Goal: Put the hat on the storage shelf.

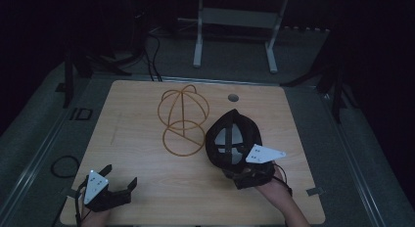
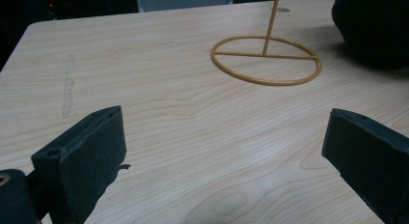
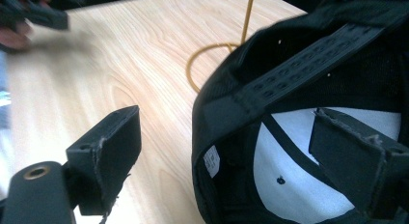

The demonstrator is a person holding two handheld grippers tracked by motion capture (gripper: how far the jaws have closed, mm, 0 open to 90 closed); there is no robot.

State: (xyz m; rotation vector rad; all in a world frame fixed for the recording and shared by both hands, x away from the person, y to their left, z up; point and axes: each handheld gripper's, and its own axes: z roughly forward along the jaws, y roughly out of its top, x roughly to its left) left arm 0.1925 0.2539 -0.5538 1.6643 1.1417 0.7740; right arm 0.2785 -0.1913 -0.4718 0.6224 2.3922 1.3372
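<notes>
Wooden, pale bench (image 1: 147, 183) carries everything here, and the work seems to be putting the black mesh-backed cap with a white inner front panel (image 1: 232, 139) on the golden wire hat stand with a round ring base (image 1: 182, 120). I judge the step in hand is the taking of the cap: the right hand-held gripper (image 1: 244, 175) is at the near rim of the cap, its jaws apart, one outside the rim and one inside the crown, not yet pressed together. The next move calls for closing on the rim and lifting the cap to the left and forward, over the dome of the stand. The cap lies upside-down just ahead of this gripper, close beside the stand. The left hand-held gripper (image 1: 120, 180) waits wide open and empty, well apart from the cap.
</notes>
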